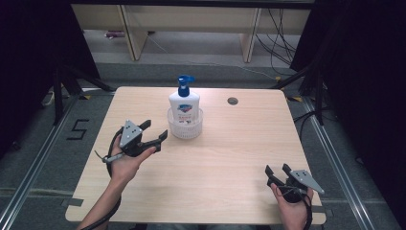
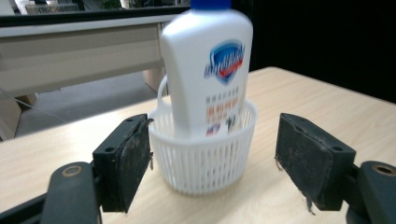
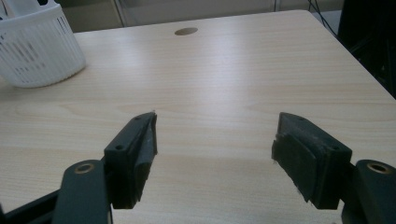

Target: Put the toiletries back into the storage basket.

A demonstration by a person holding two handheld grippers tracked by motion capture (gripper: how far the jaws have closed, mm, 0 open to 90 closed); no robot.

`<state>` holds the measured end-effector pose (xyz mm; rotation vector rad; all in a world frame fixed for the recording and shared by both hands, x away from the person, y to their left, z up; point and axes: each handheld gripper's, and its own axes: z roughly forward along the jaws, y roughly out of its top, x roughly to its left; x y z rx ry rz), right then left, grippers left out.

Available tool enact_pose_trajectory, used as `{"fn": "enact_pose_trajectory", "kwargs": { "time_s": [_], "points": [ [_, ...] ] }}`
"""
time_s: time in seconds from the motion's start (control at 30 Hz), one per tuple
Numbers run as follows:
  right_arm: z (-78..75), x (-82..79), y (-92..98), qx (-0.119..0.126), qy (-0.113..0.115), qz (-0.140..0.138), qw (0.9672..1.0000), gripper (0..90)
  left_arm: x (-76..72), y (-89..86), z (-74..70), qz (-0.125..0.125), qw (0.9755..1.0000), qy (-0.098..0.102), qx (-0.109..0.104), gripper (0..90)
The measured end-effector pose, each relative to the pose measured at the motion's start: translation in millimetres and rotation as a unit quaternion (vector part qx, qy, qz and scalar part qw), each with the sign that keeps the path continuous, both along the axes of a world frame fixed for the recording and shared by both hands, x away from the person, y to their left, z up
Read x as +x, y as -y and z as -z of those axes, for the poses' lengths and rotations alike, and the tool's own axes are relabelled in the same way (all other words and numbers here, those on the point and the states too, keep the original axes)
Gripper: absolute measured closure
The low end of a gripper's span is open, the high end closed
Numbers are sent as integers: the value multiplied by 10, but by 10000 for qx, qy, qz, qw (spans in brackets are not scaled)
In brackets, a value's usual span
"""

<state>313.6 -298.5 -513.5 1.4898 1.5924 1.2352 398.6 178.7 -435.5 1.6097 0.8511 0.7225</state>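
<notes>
Pale wood desk [image 1: 230,158] — bare around right tool [image 1: 279,173], wide apart near front edge. Left tool [image 1: 157,130] wide, just beside slatted white basket [image 1: 185,126] holding upright smooth soap bottle [image 1: 184,102].

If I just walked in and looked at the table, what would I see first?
First, the white soap bottle with the blue pump, standing upright in a small white basket toward the far middle of the wooden table. Next, the left gripper, jaws open, held up just left of the basket and aimed at it. The right gripper, also open, waits at the near right corner.
</notes>
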Motion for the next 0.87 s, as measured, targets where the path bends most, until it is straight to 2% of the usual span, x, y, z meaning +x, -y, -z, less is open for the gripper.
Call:
{"fn": "enact_pose_trajectory", "kwargs": {
  "time_s": [0.03, 0.1, 0.13, 0.17, 0.2, 0.23, 0.27, 0.3, 0.33, 0.37, 0.4, 0.47, 0.5, 0.57, 0.7, 0.8, 0.87],
  "points": [
    [10, 13, 1, 43, 85, -67, 9999, 305, -33, -37, 93, -17, 10000, -63, 9, 257],
    [5, 5, 2, 27, 43, -19, 10000, 305, -49, -55, 141, -27, 10000, -92, 14, 257],
    [1, 5, 11, -32, 14, -44, 10000, 305, -65, -78, 205, -29, 9999, -109, 12, 257],
    [3, 2, -3, 45, 18, -9, 10000, 305, -98, -111, 292, -51, 9998, -186, 67, 259],
    [14, 19, 10, -18, 115, -56, 9999, 305, -98, -111, 292, -51, 9998, -186, 67, 259],
    [9, 13, 8, 16, 87, -72, 9999, 305, -123, -147, 396, -32, 9996, -248, 106, 258],
    [9, 13, 8, 16, 87, -72, 9999, 305, -123, -147, 396, -32, 9996, -248, 106, 258],
    [9, 13, 8, 18, 89, -70, 9999, 305, -154, -185, 490, -79, 9995, -289, 90, 258],
    [9, 13, 8, 18, 89, -70, 9999, 305, -154, -185, 490, -79, 9995, -289, 90, 258],
    [9, 13, 7, 17, 91, -68, 9999, 305, -188, -219, 584, -120, 9994, -312, 47, 258],
    [9, 13, 7, 17, 91, -68, 9999, 305, -188, -219, 584, -120, 9994, -312, 47, 258],
    [8, 10, 0, -21, 70, -7, 10000, 306, -236, -262, 698, -193, 9992, -348, 22, 258],
    [11, 14, 5, -12, 92, -60, 9999, 305, -240, -274, 729, -163, 9994, -305, -13, 258],
    [11, 14, 7, -9, 100, -79, 9999, 306, -277, -293, 758, -251, 9992, -307, 60, 259],
    [7, 11, 12, 1, 57, -121, 9999, 306, -287, -299, 789, -241, 9991, -335, 44, 259],
    [6, 8, 0, 41, 43, -82, 9999, 306, -282, -299, 808, -224, 9991, -356, 62, 259],
    [1, 0, 0, 41, 6, -74, 10000, 305, -262, -294, 827, -163, 9994, -295, 54, 259]
  ]
}}
